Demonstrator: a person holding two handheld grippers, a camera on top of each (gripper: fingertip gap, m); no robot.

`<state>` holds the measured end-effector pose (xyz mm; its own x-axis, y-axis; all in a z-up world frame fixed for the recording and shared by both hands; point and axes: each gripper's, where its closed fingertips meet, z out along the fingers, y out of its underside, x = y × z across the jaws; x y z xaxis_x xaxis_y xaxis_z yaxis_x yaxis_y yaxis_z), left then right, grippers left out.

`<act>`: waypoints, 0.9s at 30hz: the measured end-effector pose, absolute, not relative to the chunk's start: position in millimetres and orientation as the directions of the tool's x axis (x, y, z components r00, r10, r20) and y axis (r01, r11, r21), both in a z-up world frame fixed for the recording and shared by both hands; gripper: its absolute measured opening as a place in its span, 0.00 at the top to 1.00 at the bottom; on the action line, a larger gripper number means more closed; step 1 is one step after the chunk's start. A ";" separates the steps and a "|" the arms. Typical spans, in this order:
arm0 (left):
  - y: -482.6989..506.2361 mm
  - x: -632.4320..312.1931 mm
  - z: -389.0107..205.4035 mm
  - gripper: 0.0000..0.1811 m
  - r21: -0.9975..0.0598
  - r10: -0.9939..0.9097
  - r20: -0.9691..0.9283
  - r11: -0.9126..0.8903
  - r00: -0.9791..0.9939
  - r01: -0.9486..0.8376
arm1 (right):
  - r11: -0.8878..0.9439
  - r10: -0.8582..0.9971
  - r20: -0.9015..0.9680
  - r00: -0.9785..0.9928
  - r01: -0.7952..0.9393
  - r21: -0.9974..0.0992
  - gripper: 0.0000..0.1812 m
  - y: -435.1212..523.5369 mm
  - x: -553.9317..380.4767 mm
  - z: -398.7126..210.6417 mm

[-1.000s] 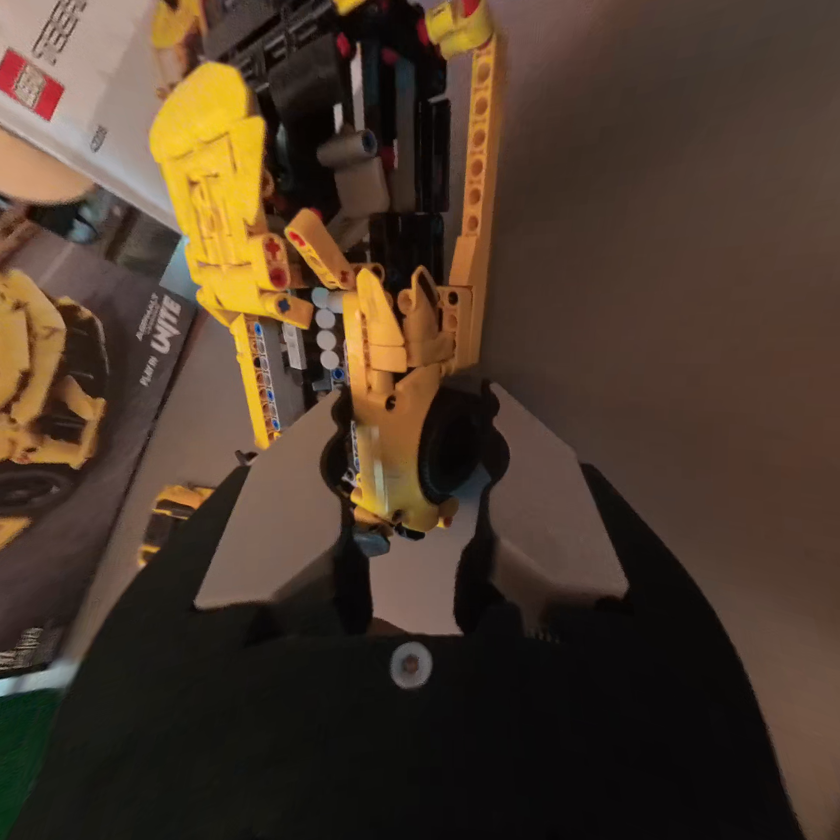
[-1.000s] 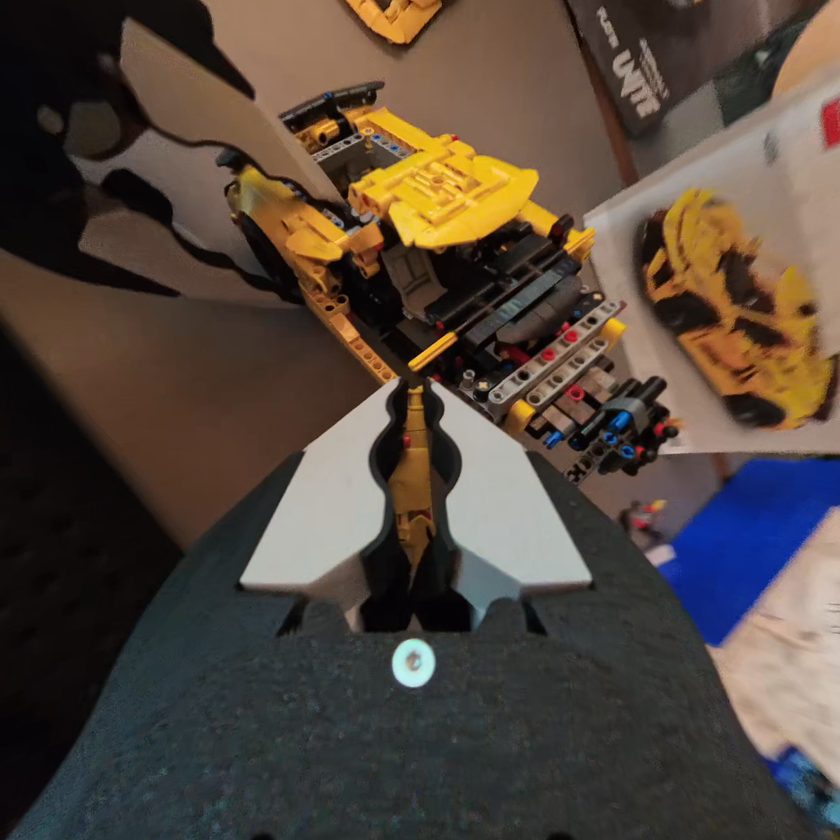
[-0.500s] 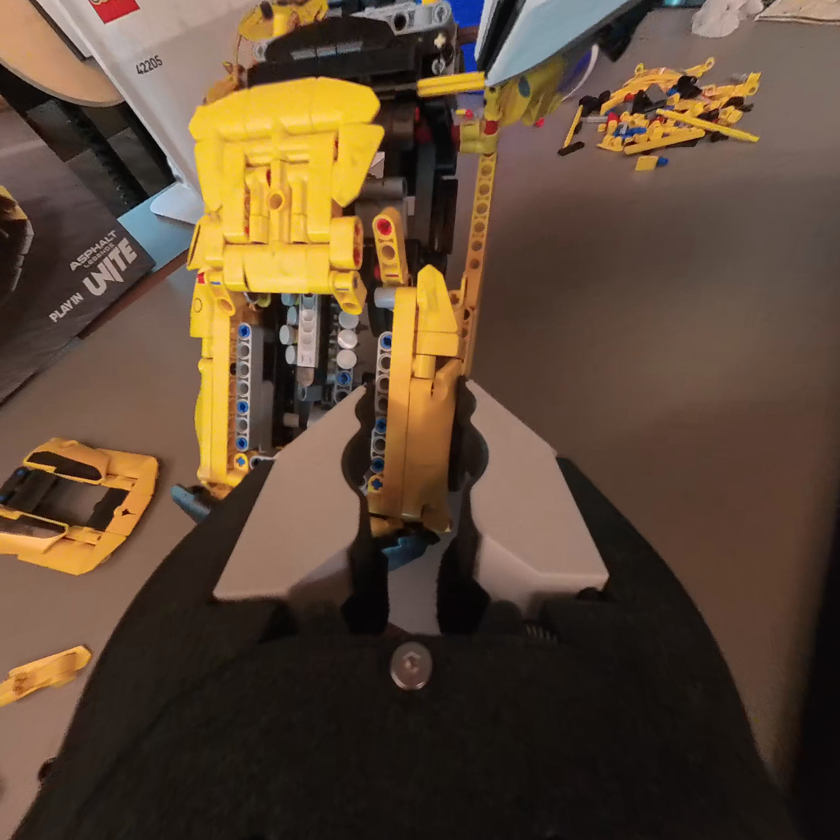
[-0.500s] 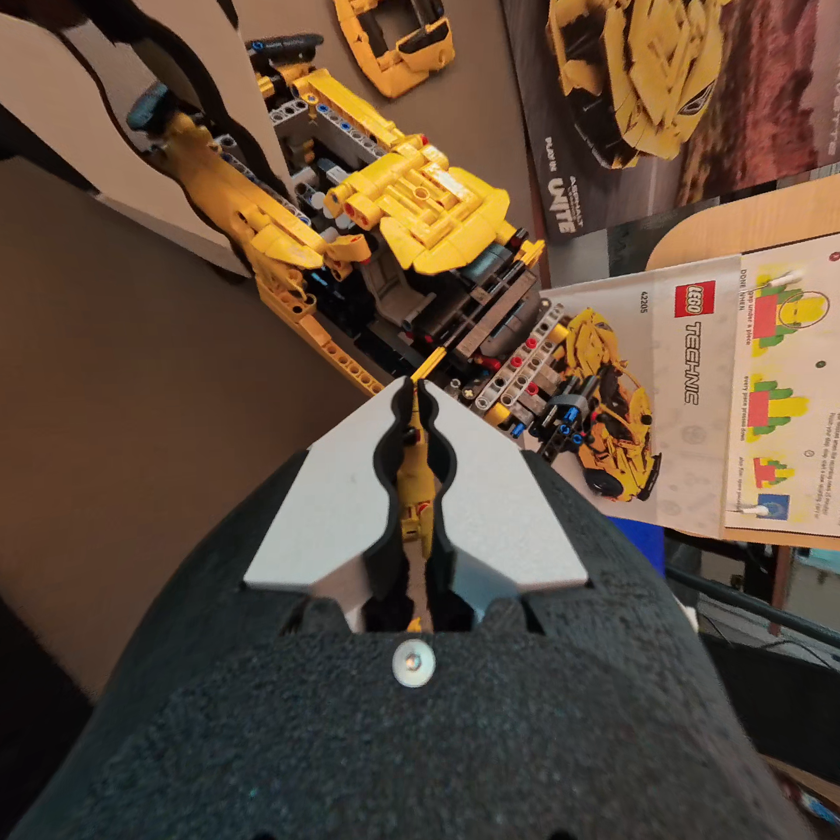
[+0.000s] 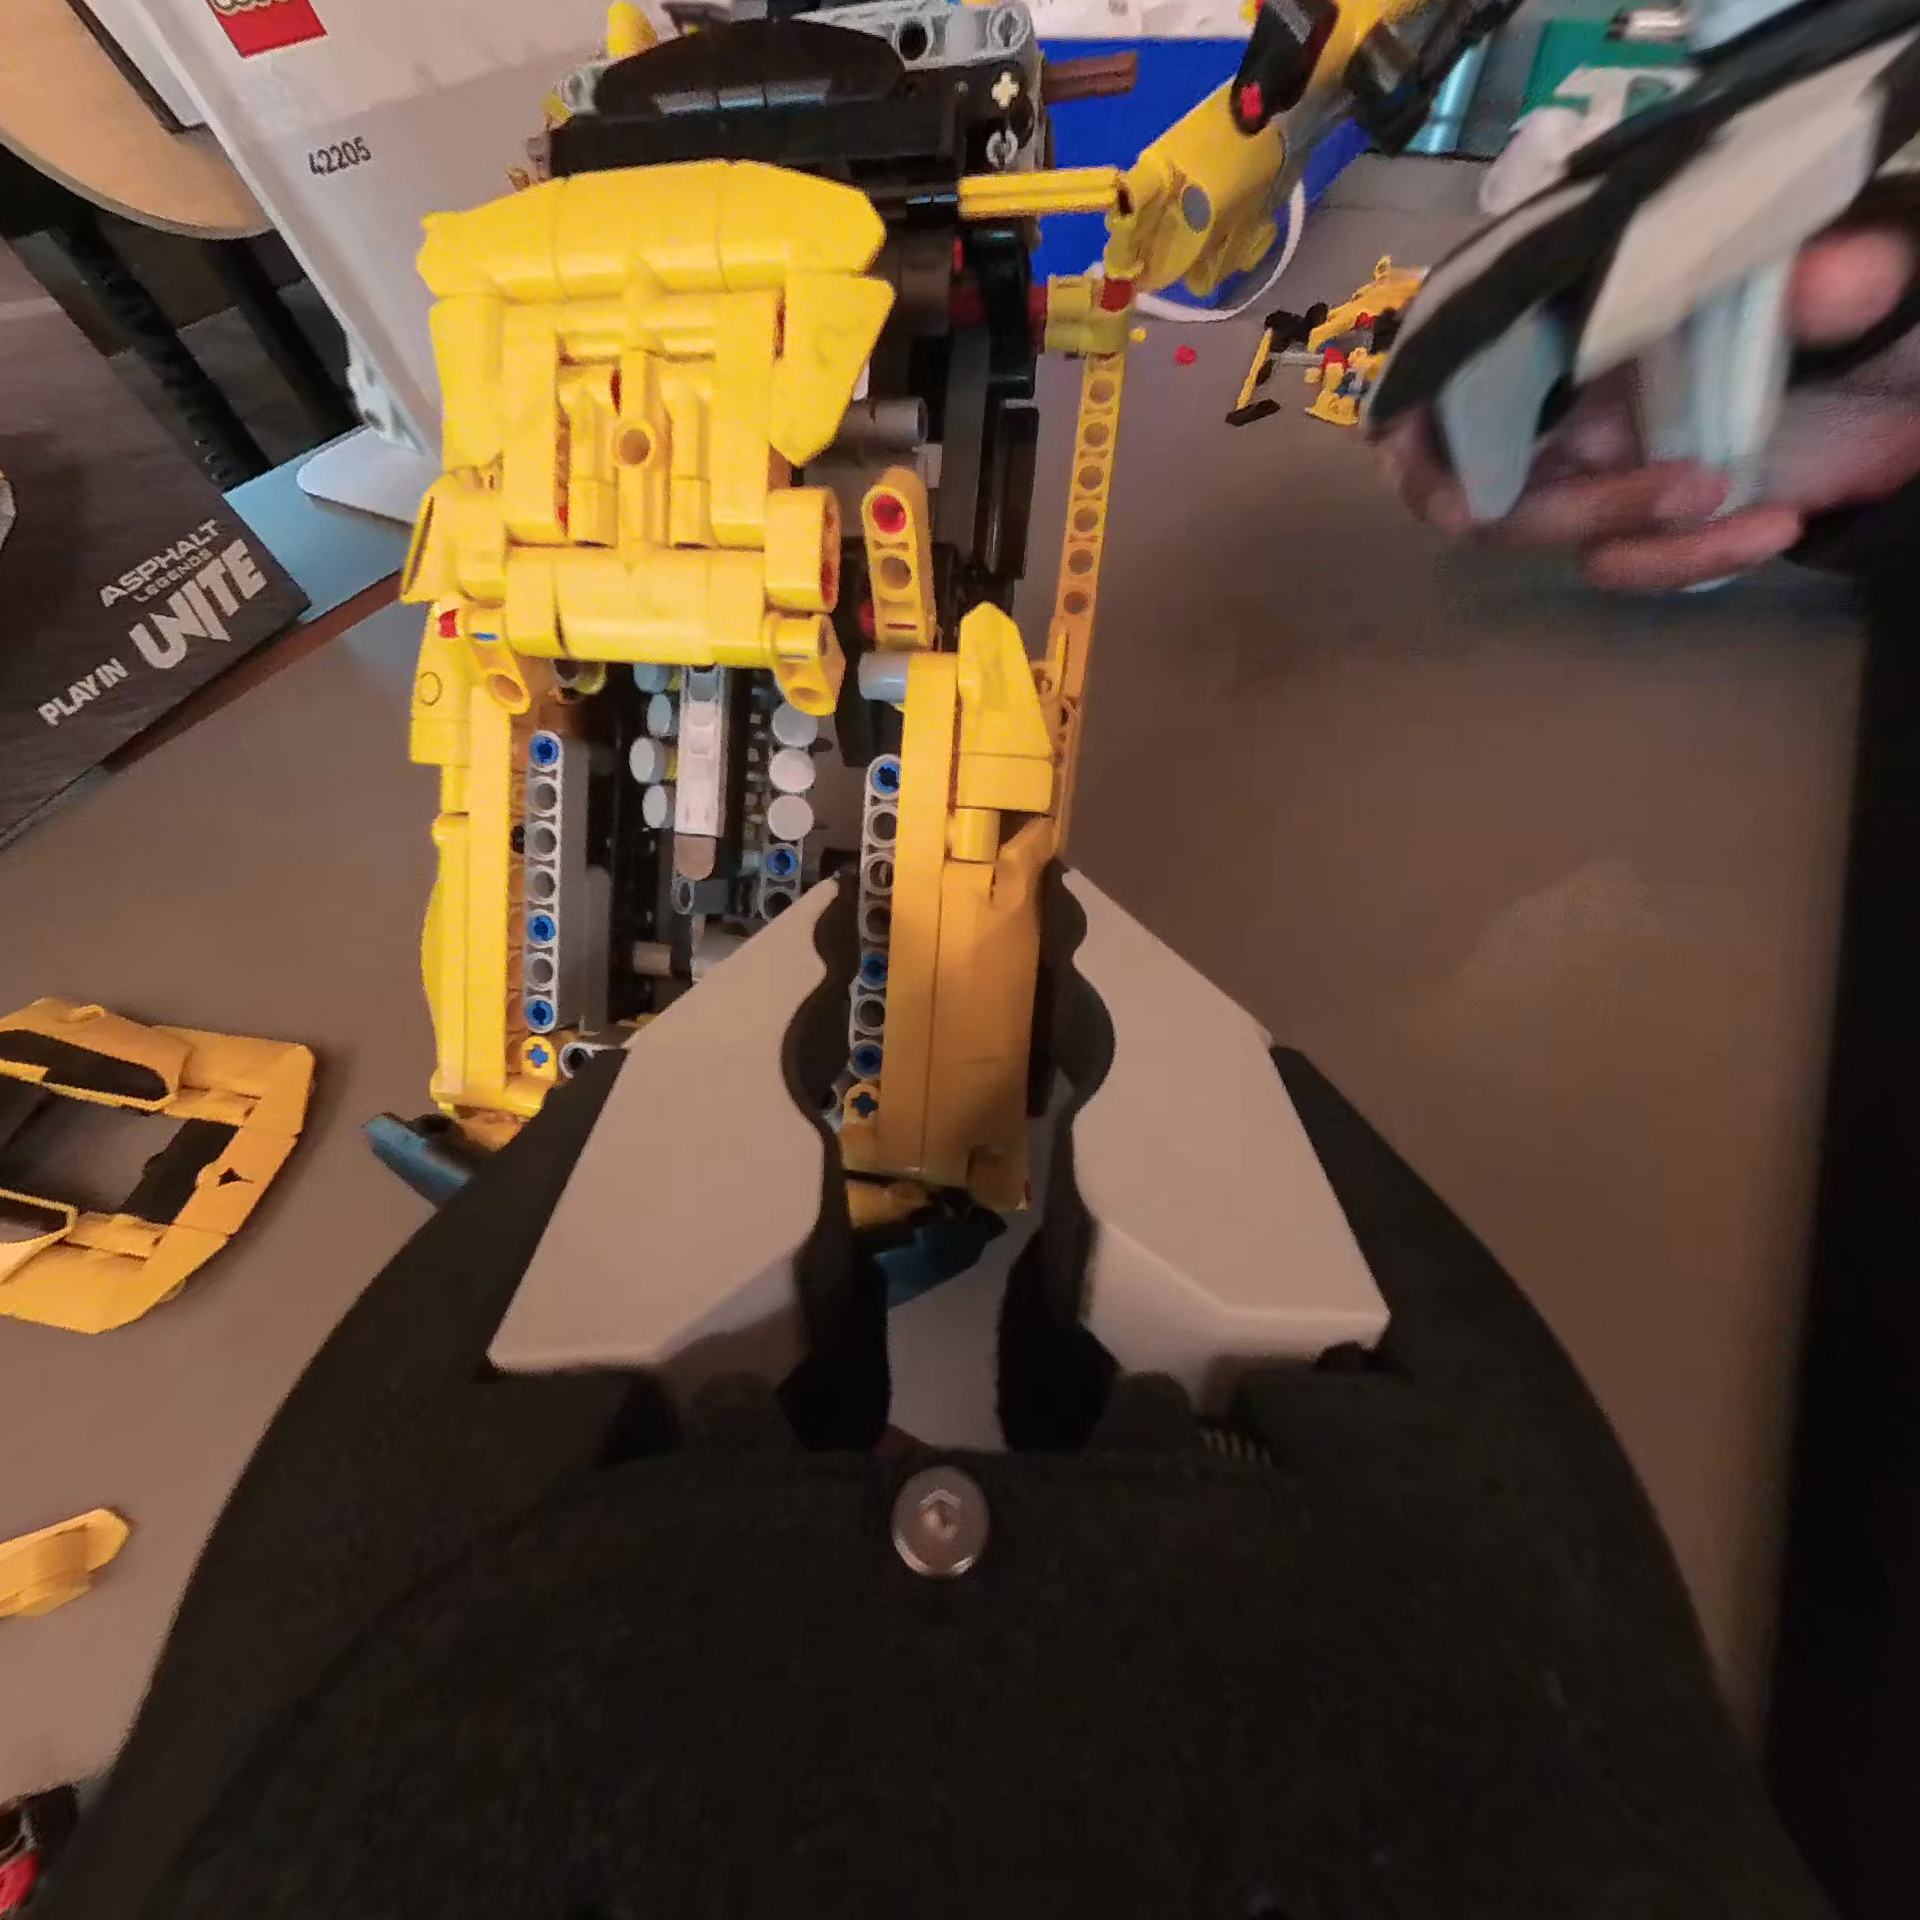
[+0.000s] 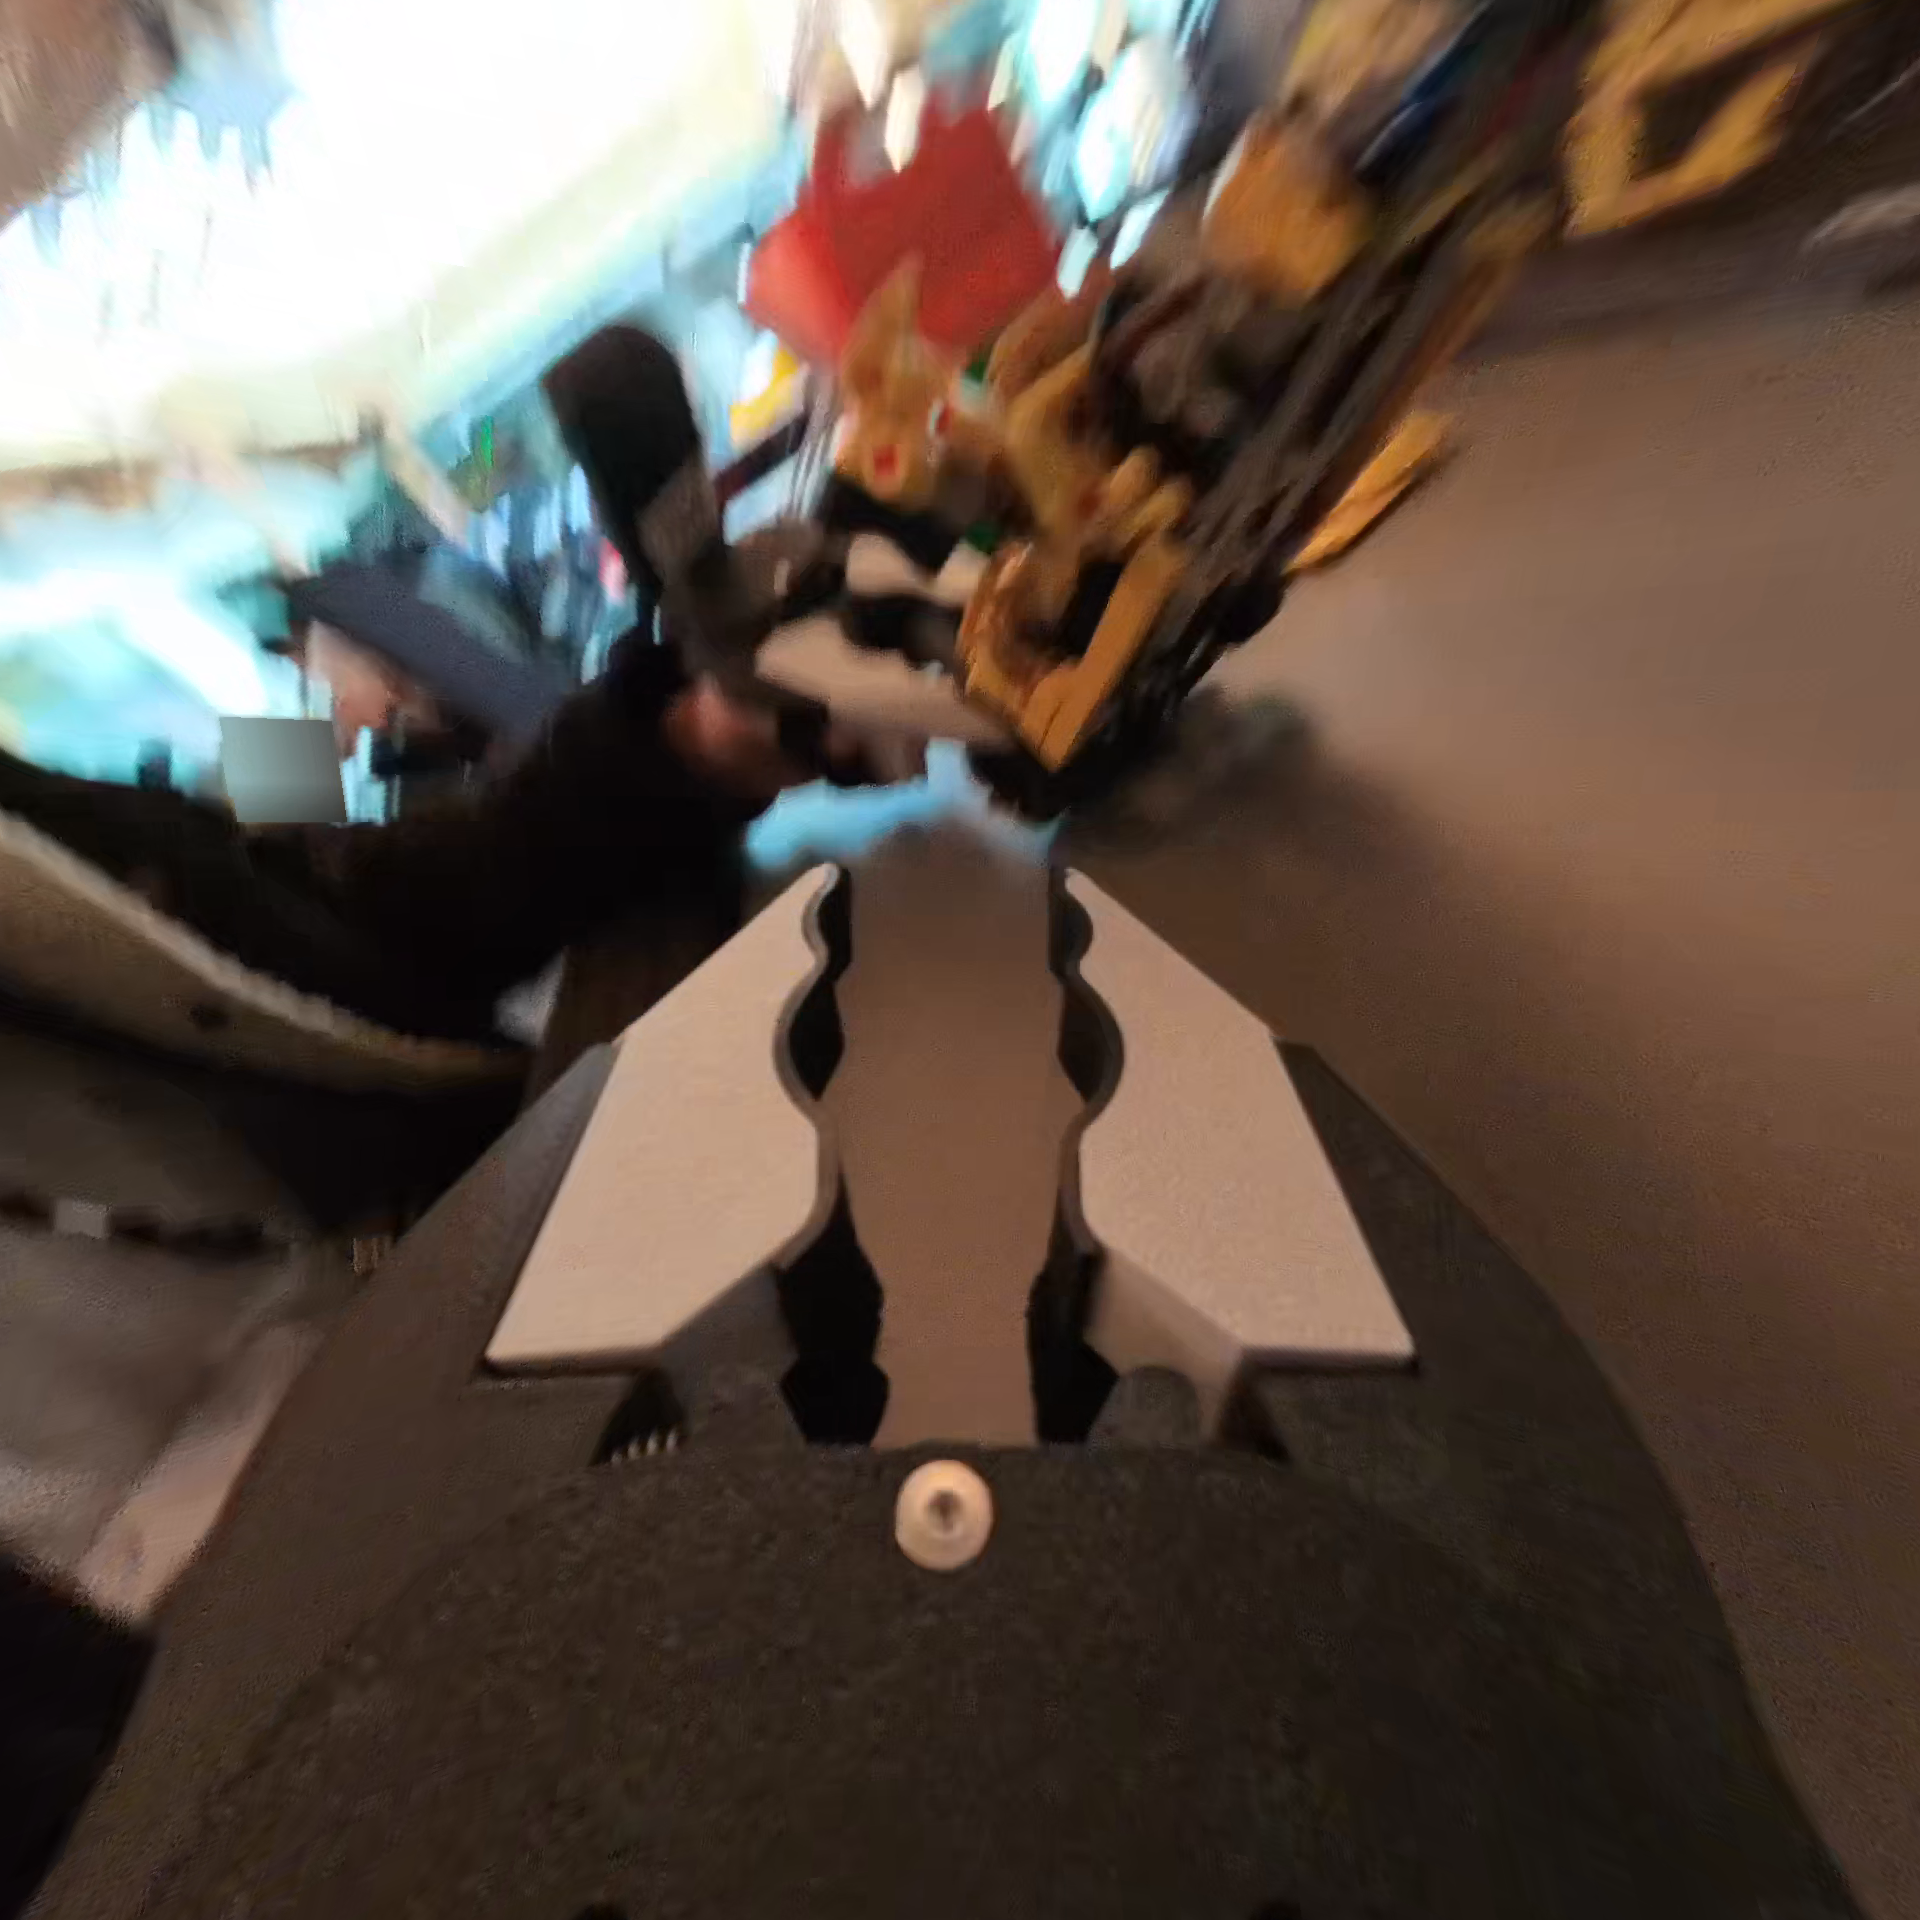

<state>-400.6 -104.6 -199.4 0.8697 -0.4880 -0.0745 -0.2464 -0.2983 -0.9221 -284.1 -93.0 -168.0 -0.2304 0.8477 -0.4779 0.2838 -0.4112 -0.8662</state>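
A partly built yellow and black brick car model [image 5: 644, 540] stands on the grey table [image 5: 1455, 987]. My left gripper [image 5: 945, 894] is shut on the model's near right side rail [image 5: 956, 997], a yellow panel with a grey holed beam. A yellow piece [image 5: 1195, 208] sits at the model's far right corner. My right gripper [image 6: 951, 883] is open and empty over bare table; it also shows blurred, held by a hand, at the upper right of the left wrist view [image 5: 1662, 312]. The right wrist view is heavily blurred and shows the model [image 6: 1091, 540] ahead.
A loose yellow and black body panel [image 5: 135, 1164] and a small yellow piece [image 5: 52, 1558] lie left of the model. A dark box [image 5: 135, 603] and a white booklet [image 5: 343, 156] stand behind it. Several loose pieces [image 5: 1320, 353] lie at the far right.
My right gripper has let go of the yellow piece, opened, and swung away fast from the model. My left gripper has kept its hold on the side rail and levelled the model.
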 end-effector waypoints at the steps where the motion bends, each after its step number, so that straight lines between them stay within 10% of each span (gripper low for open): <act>1: -105.1 -400.7 -199.1 0.81 -0.924 -0.495 -0.071 -0.294 0.866 -0.244 | -0.325 0.847 -0.437 -0.302 0.356 -0.876 0.79 -106.4 -295.9 -173.1; 27: -130.9 -379.2 -154.2 0.80 -0.893 -0.676 0.450 -0.364 0.584 0.266 | -0.279 0.847 -0.308 -0.433 0.130 -0.951 0.96 -123.9 -377.1 -115.2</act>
<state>-379.2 -130.9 -154.2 0.5840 -0.6757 0.4498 0.2659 -0.3643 -0.8925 -377.1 -123.9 -115.2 -0.4329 0.8473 -0.3077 0.1297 -0.2792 -0.9514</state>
